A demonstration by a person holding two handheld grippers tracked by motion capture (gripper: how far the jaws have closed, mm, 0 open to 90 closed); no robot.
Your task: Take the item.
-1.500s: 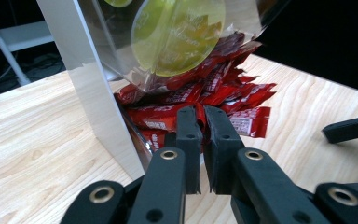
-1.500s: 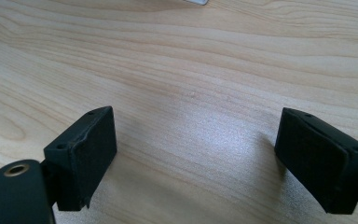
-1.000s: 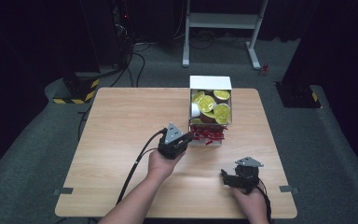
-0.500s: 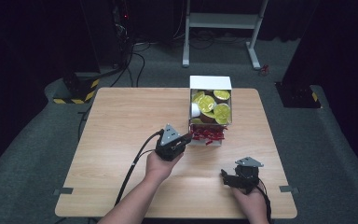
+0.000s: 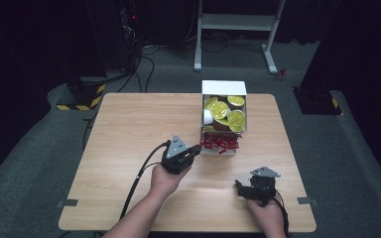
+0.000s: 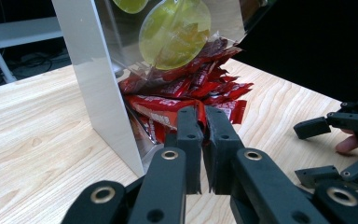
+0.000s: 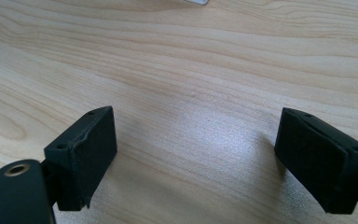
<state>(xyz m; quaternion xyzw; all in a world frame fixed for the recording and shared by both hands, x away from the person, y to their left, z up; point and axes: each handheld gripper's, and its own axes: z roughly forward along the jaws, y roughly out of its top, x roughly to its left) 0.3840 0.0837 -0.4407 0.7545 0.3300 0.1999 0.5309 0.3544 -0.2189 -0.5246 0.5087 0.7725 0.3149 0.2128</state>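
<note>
At a wooden table (image 5: 129,129), we find the left gripper (image 6: 204,128) pinched nearly tight on the edge of a red sachet (image 6: 165,108) at the open bottom slot of a white dispenser box (image 6: 103,88), its jaws pressed together with only the thin wrapper between them. The grip sits low and at the mouth of the box, we judge, because that is where the sachets spill out and one can be drawn free without disturbing the rest. In the high view the left gripper (image 5: 194,148) reaches toward the box (image 5: 223,88) from the near left, while the heap of red sachets (image 5: 220,143) lies at the box's front edge. Above them, behind clear film, sit round yellow-lidded cups (image 5: 220,109). The right gripper (image 7: 193,154) waits well apart near the table's front edge, jaws spread wide over bare wood and holding nothing, likely kept clear until needed. How far the pinched sachet extends into the box is hidden by the jaws and the box wall, and print on the wrappers is too blurred to read.
</note>
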